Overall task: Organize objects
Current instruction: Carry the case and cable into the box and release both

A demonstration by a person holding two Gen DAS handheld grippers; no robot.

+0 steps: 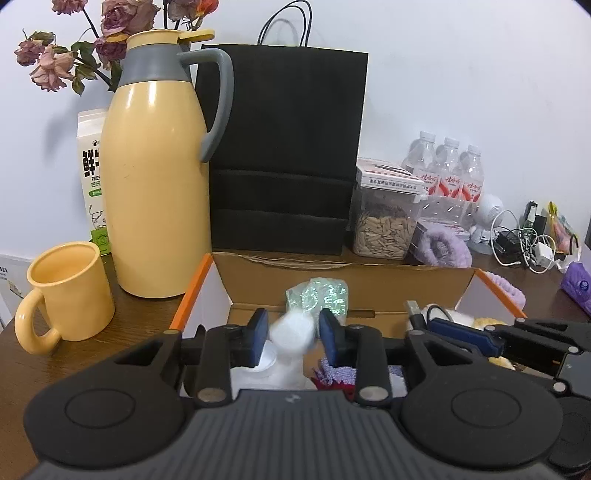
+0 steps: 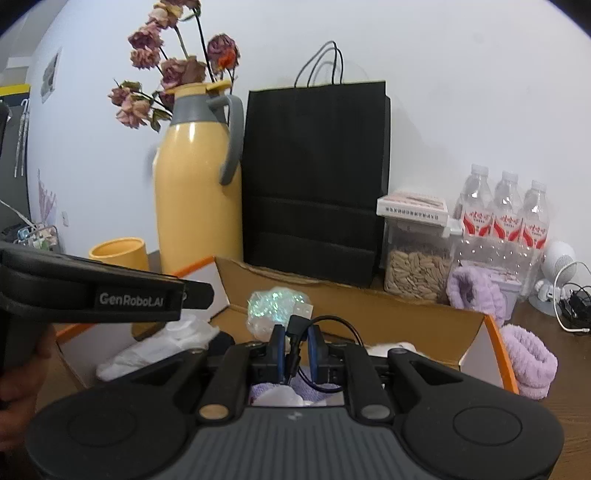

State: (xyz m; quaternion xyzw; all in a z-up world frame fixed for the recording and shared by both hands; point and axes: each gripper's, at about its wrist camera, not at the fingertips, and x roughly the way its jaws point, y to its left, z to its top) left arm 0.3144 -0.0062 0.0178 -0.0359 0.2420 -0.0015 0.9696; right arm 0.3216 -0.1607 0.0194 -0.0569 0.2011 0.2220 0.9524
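Left hand-held gripper [image 1: 291,336] nearest the lens, blue pads partly apart, a blurred white fluffy ball [image 1: 293,332] between them; pad contact not clear, so hold uncertain. Right hand-held gripper [image 2: 295,341] pinched narrow on a black USB cable [image 2: 295,334]: plug end [image 2: 304,308] sticks up and slightly right above the pads, cord loops right and trails down between the fingers, long axis near upright. Both grippers sit over an open cardboard box [image 1: 343,275] with orange-edged flaps. Inside the box: iridescent cellophane wad [image 2: 275,301] at the back wall, white soft items bottom left, lilac cloth [image 2: 306,391] under the right gripper, something dark red, only partly visible.

Brown wood surface [image 1: 22,365]. Yellow mug [image 1: 66,291] left of box, handle facing the camera. Yellow thermos jug [image 1: 159,166] with grey collar and handle behind it, milk carton [image 1: 92,173] and dried roses [image 1: 107,22] further back. Black paper bag [image 1: 284,147] upright against the white wall, right behind the box. Clear jar of seeds [image 1: 384,218] beside the bag, three water bottles [image 1: 448,170] behind it, purple fluffy bands [image 2: 528,360] right of the box, tangle of chargers [image 1: 524,243] far right.
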